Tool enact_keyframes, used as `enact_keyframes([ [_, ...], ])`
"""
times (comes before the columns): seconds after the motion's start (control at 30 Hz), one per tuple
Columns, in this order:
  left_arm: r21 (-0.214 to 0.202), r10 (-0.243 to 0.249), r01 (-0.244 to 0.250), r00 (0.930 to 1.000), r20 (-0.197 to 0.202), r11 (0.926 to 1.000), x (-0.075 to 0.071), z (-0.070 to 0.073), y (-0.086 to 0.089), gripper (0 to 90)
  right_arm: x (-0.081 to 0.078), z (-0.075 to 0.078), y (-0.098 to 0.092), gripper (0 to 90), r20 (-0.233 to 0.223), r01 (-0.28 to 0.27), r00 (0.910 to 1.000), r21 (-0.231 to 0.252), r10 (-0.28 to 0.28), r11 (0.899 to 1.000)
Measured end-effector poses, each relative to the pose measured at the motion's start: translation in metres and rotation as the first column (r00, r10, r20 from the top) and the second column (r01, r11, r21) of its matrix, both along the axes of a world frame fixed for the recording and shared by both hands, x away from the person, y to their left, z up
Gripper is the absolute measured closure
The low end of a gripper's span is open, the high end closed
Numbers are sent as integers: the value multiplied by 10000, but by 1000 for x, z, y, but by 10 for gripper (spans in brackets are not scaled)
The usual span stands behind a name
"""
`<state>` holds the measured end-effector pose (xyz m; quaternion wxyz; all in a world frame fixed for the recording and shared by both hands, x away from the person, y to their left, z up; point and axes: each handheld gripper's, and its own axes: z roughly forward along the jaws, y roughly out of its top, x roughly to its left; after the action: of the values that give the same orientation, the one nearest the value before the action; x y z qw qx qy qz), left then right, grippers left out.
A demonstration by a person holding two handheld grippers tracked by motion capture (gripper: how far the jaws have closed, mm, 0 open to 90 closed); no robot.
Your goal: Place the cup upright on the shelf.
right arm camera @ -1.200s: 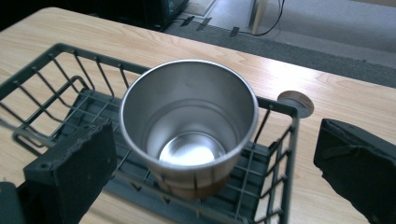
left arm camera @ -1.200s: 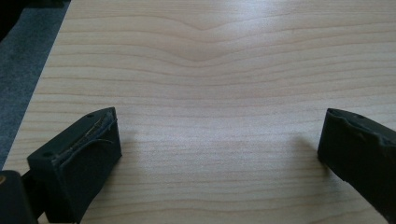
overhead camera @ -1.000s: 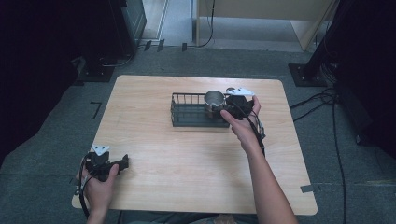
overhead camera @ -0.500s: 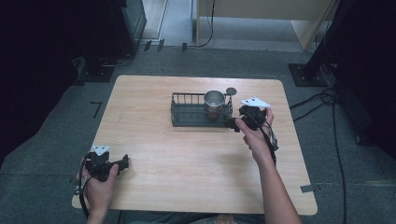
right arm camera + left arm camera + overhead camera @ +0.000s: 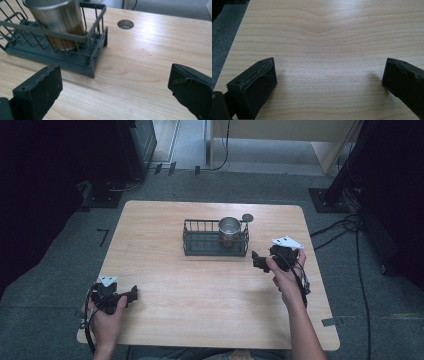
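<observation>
High view: the shiny steel cylindrical cup (image 5: 229, 230) stands upright, mouth up, long axis vertical, in the right end of the dark wire rack (image 5: 200, 241), whose rails likely steady it. The right gripper (image 5: 261, 262) hovers just beside the rack; the left gripper (image 5: 131, 293) rests near the pale wooden table (image 5: 200, 295) edge.

Left gripper view: jaws wide apart, empty.

Right gripper view: jaws wide apart, empty, cup (image 5: 57, 20) ahead.

Evenly lit table (image 5: 210, 290), dark surroundings, blurred steel cup (image 5: 56, 21).
</observation>
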<state>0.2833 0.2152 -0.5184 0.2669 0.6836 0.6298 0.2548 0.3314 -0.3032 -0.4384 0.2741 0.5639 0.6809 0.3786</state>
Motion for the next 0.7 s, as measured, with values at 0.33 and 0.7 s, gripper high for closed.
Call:
enact_keyframes([
  [0.33, -1, 1, -1, 10000, 2, 10000, 0, 0, 0, 0, -16, -14, -16, 0, -154, 262, 9995, -43, -263, 9996],
  [0.7, -2, 7, -7, 10000, 6, 10000, 0, 0, 0, 0, -34, -30, -35, 0, -428, 605, 9972, -122, -610, 9981],
])
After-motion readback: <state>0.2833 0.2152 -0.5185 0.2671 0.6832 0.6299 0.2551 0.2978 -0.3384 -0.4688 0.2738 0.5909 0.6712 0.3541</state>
